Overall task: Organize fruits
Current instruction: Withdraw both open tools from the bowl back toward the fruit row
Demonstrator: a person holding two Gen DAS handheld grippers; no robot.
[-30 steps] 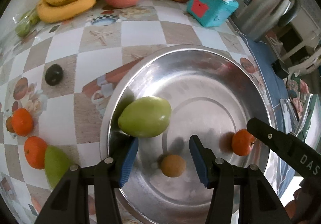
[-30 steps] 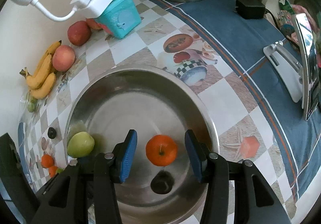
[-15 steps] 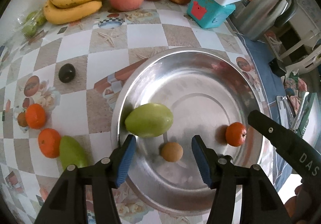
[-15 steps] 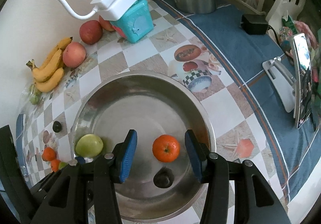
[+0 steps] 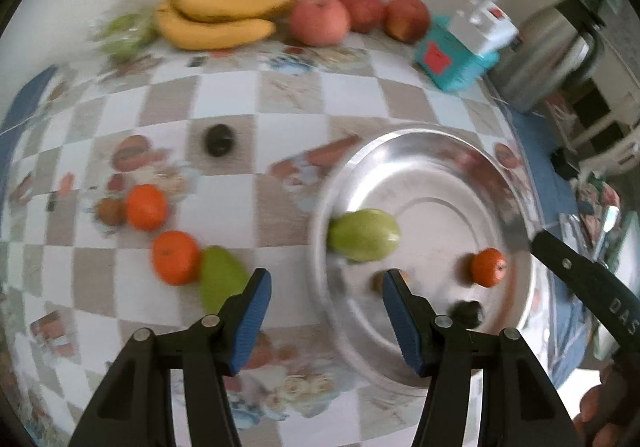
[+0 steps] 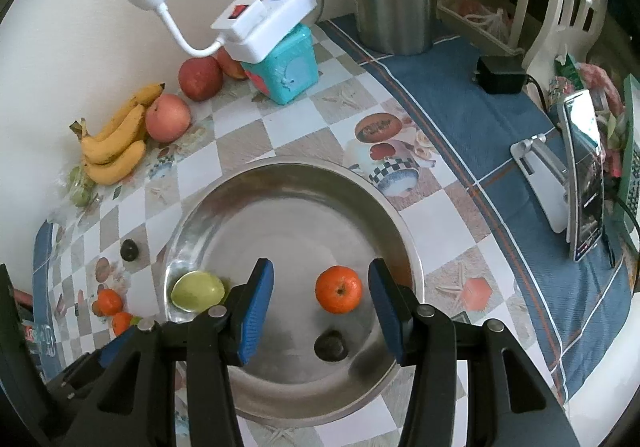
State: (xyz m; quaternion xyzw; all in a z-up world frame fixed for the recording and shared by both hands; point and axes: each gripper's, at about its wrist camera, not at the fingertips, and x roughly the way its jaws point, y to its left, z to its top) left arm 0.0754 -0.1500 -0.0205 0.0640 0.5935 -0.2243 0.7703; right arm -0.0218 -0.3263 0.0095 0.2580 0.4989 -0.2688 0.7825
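While the left gripper [image 5: 326, 297] hangs above the checkered counter [image 5: 288, 115], its blue fingers [image 5: 252, 315] stand partly apart and grip nothing; between them shows only tablecloth and the left rim of the steel basin [image 5: 516, 191]. A green mango [image 5: 364, 234] lies inside that basin, just above and beyond the right finger, its long axis running roughly across the left wrist view. A small brown fruit [image 5: 378, 281] peeks from behind that same finger, with an orange [image 5: 488, 267] and a dark round fruit [image 5: 466, 313] farther right in the basin.

On the counter to the left lie a second green mango [image 5: 218, 281] — touching the left finger's outer side in the view, long axis slanting down to the right (blur softens its outline) — and 2 oranges [image 5: 176, 257], one with a small brown fruit beside it. A dark fruit [image 5: 218, 140] sits alone farther back. Bananas [image 5: 224, 17] and 3 apples [image 5: 320, 19] line the wall.

The right gripper [image 6: 320, 301] hovers over the basin, fingers [image 6: 256, 311] partly apart and empty; the orange sits on the basin floor between them, clear of both pads.
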